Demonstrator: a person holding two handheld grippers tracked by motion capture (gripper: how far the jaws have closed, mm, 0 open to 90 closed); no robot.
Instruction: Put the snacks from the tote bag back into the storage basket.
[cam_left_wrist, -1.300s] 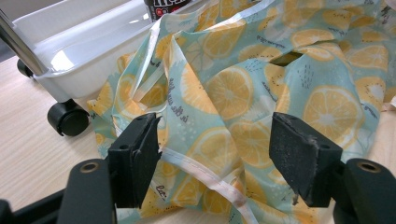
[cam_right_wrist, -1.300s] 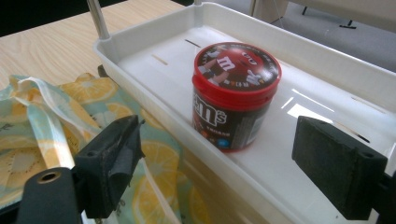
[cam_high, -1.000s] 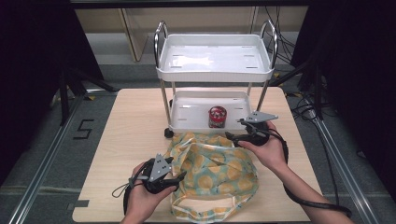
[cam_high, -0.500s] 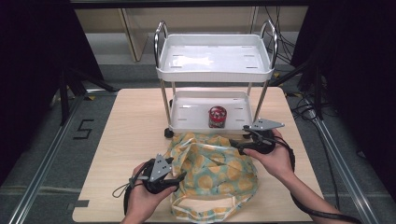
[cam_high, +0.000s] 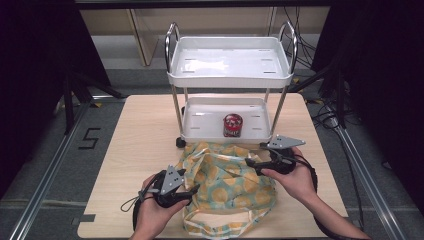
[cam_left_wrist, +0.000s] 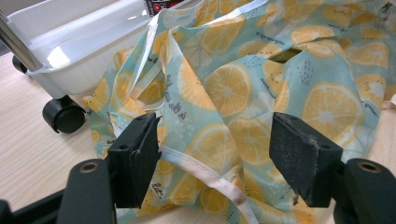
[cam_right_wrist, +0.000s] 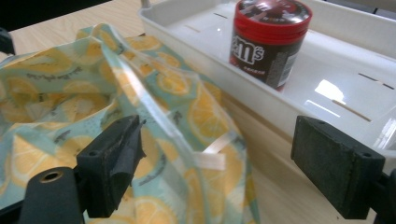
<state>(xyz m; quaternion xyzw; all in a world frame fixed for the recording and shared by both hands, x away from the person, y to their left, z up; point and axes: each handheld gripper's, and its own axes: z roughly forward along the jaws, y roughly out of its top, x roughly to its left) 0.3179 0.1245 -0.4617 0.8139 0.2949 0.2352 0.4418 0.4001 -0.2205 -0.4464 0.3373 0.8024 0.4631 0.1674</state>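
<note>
Lying crumpled at lower centre of the high view, a lemon-print cloth bag (cam_high: 227, 187) touches the white cart (cam_high: 230, 75). The left gripper (cam_high: 192, 190) and right gripper (cam_high: 248, 162) both spread wide over its fabric, gripping nothing.

Both tongs, left (cam_high: 192, 190) and right (cam_high: 250, 163), flank the lemon-print bag (cam_high: 227, 187) before the trolley (cam_high: 230, 75).

I am seeing my left tool (cam_high: 192, 191) and right tool (cam_high: 251, 162) showing black bodies, grey three-cornered plates on top, black cables trailing, and rough black square pads (cam_left_wrist: 299, 156) with round holes.
</note>
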